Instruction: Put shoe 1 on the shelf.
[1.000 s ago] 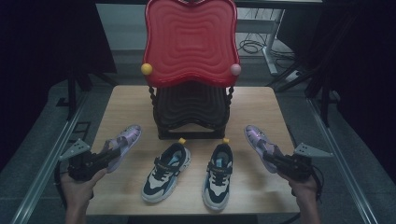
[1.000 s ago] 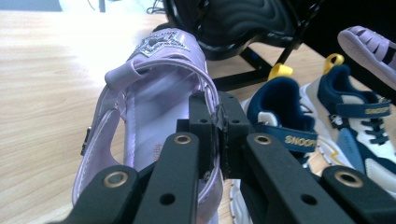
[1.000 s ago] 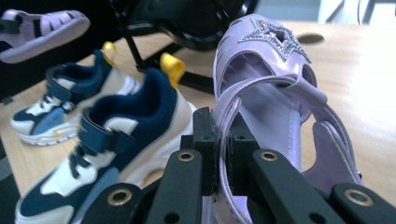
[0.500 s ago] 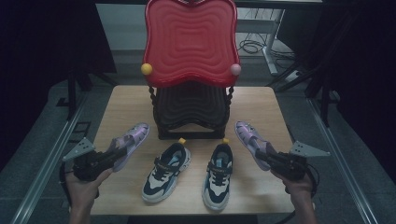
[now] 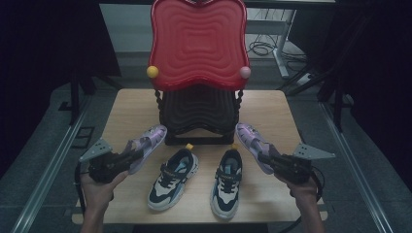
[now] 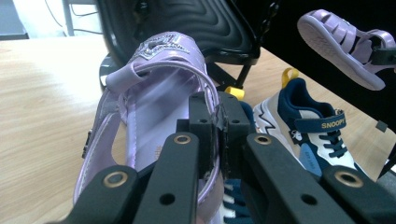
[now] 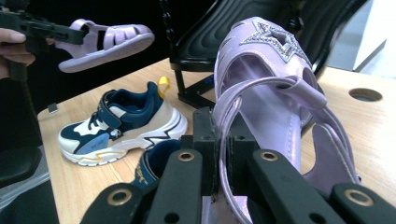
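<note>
Both purple sandals are now lifted nearer the black rack (image 5: 199, 116). The left gripper (image 5: 127, 158) is clamped on the left sandal (image 5: 145, 145), the right gripper (image 5: 270, 160) on the right sandal (image 5: 250, 138); sneakers (image 5: 194, 182) lie between, suggesting placement comes next.

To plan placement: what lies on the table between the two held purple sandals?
In the high view, two navy-and-white sneakers lie between left sandal and right sandal.

Glossy lilac plastic sandals (image 6: 154, 116), matt wooden table (image 5: 131, 107), shiny red ribbed tray (image 5: 197, 43)
</note>
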The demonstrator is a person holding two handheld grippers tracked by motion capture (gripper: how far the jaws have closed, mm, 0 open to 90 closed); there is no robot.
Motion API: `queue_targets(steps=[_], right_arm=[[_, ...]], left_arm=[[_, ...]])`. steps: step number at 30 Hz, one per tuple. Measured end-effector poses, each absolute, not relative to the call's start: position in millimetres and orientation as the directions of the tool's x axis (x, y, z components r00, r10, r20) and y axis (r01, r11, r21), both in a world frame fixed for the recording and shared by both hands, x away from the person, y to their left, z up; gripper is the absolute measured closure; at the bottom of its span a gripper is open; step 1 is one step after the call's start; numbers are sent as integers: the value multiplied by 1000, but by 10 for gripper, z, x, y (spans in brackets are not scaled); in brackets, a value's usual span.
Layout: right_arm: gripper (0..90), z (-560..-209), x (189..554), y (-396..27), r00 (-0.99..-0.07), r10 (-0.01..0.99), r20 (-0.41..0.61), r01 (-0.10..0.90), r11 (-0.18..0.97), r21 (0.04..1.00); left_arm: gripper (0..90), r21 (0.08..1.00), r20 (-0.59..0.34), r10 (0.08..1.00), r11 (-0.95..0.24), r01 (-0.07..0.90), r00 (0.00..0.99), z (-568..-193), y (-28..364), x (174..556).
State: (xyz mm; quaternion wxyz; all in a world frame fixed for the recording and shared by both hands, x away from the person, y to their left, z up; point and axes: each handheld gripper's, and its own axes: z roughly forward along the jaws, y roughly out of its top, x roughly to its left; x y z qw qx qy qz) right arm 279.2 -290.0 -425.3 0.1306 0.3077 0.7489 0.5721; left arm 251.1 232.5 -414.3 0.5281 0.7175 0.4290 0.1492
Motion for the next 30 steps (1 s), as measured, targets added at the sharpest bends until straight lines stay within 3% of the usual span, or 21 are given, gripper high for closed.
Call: queue_targets(steps=[15,30], right_arm=[[852,-4219,2904,-2534,-807,578,123,277,186,943],[852,-4142,3117,-2162,-802,588,105,265,193,945]], left_arm=[[860,903,-61,815,-200,379,576,-4089,1749,2655],[860,914,-12,810,-229,336,586,-4055,1474,2844]])
